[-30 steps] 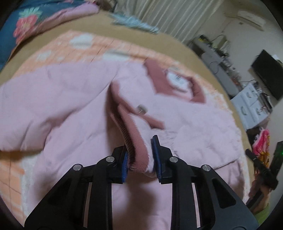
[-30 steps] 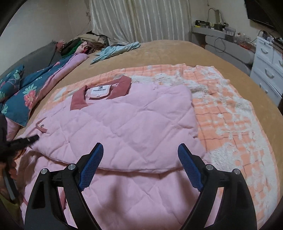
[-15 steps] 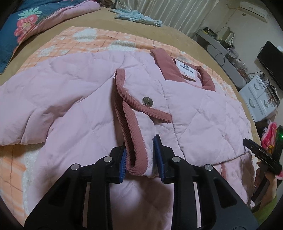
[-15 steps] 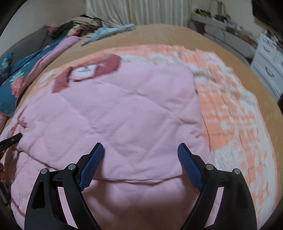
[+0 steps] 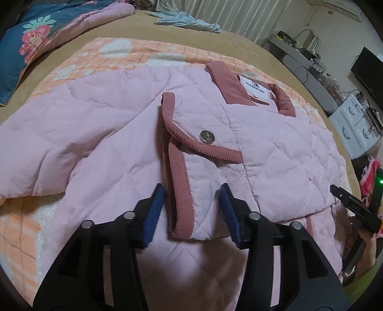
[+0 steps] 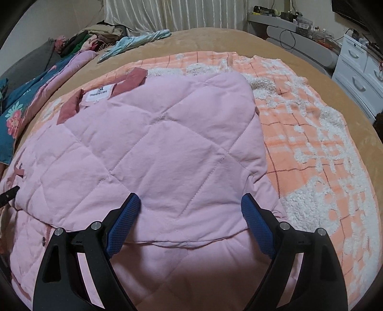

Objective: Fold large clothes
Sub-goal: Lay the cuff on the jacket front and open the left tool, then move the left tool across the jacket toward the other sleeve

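Observation:
A pink quilted jacket (image 5: 107,124) with a dusty-rose corduroy collar (image 5: 229,83) lies spread on the bed. Its sleeve is folded across the body, and the rose-trimmed cuff (image 5: 182,198) with a metal snap (image 5: 206,136) rests flat. My left gripper (image 5: 191,191) straddles that cuff with its jaws opening, and the blue pads stand clear of the cloth on both sides. In the right wrist view the jacket (image 6: 167,143) shows its folded side panel. My right gripper (image 6: 190,199) hovers wide open just above the panel's lower edge with nothing gripped.
An orange and white checked blanket (image 6: 311,143) lies under the jacket on a tan bedspread (image 6: 215,40). A blue floral quilt (image 5: 31,40) and a light blue garment (image 5: 186,21) lie at the far side. White drawers (image 6: 359,67) stand beyond the bed's right edge.
My left jaws have spread and let go of the cuff, which now lies flat on the jacket. My right gripper has sunk closer to the jacket, still wide open.

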